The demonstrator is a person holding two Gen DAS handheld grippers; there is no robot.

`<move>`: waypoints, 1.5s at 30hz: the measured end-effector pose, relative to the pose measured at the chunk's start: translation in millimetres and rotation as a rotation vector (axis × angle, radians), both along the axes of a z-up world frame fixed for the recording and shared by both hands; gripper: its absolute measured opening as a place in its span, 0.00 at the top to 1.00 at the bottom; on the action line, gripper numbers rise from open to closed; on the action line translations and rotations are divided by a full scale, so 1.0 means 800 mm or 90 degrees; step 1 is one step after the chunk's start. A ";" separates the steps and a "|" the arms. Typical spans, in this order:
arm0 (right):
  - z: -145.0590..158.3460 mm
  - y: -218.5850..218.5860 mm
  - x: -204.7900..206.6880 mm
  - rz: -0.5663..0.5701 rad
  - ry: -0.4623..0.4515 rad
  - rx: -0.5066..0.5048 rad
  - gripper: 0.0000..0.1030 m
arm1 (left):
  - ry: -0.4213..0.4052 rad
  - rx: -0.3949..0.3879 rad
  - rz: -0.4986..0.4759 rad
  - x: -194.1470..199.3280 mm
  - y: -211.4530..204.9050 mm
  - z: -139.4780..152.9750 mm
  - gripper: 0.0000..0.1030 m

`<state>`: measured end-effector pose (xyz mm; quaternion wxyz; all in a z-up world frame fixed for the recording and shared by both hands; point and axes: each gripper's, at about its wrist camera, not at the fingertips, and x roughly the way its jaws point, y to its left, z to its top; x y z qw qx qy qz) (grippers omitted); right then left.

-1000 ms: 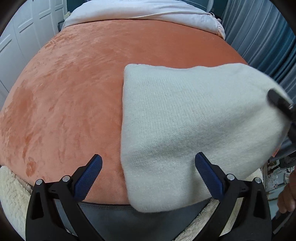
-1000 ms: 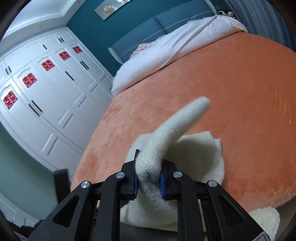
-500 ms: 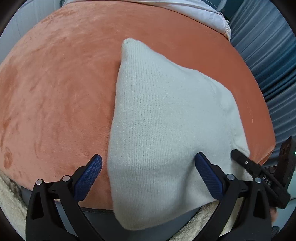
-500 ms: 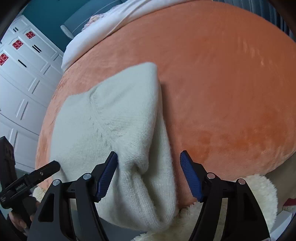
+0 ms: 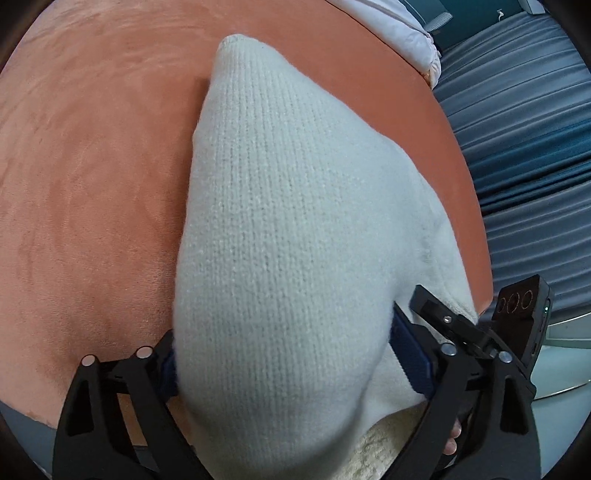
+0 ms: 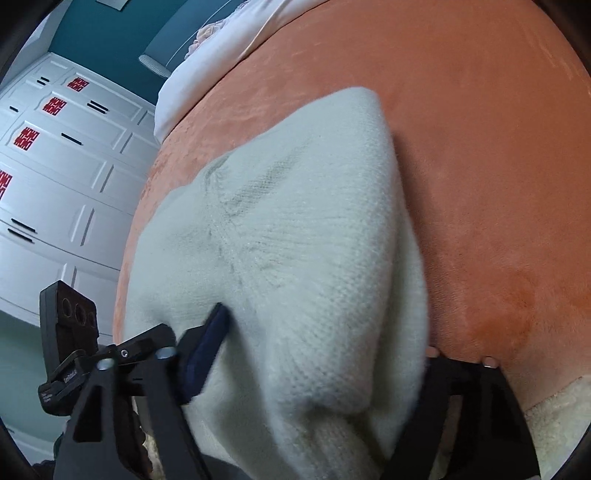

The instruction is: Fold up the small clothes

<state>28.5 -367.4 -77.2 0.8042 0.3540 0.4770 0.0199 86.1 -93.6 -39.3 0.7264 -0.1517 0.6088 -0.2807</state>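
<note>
The knit garment (image 5: 288, 229) lies lengthwise, tapering away toward the far pillows (image 5: 399, 33).

Cream knit garment (image 5: 288, 236) on orange plush blanket (image 5: 92, 177); blue-padded black jaws; white wardrobe (image 6: 55, 177), red emblems.

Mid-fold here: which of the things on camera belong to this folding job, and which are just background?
Part of the job:
- cream knit garment, bunched at the near edge of the bed
- left gripper, jaws closing in around the knit
- right gripper, jaws closing in around it too

Just there:
- orange blanket
- white bedding
- white wardrobe
- blue curtain
- fleecy cream throw
</note>
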 end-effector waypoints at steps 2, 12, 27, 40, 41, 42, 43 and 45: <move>0.015 -0.005 -0.003 -0.014 -0.015 0.028 0.66 | -0.027 0.009 -0.020 -0.005 -0.003 0.021 0.33; 0.175 0.021 -0.067 -0.050 -0.161 -0.099 0.68 | -0.169 -0.088 -0.106 -0.038 -0.021 0.180 0.44; 0.463 0.119 -0.101 0.004 -0.560 -0.210 0.66 | -0.538 -0.246 -0.094 -0.073 0.128 0.462 0.41; 0.083 0.148 0.011 0.020 -0.074 -0.072 0.58 | -0.180 0.018 0.087 0.031 0.223 0.095 0.29; 0.069 0.147 -0.004 0.017 -0.062 -0.061 0.58 | -0.157 -0.002 0.111 0.023 0.240 0.082 0.29; 0.064 0.144 -0.019 0.013 -0.066 -0.046 0.56 | -0.148 -0.030 0.131 0.017 0.252 0.077 0.26; 0.065 0.140 -0.029 0.007 -0.072 -0.043 0.56 | -0.145 -0.051 0.149 0.012 0.260 0.075 0.24; 0.073 0.131 -0.030 -0.002 -0.075 -0.049 0.42 | -0.150 -0.066 0.179 0.017 0.269 0.074 0.10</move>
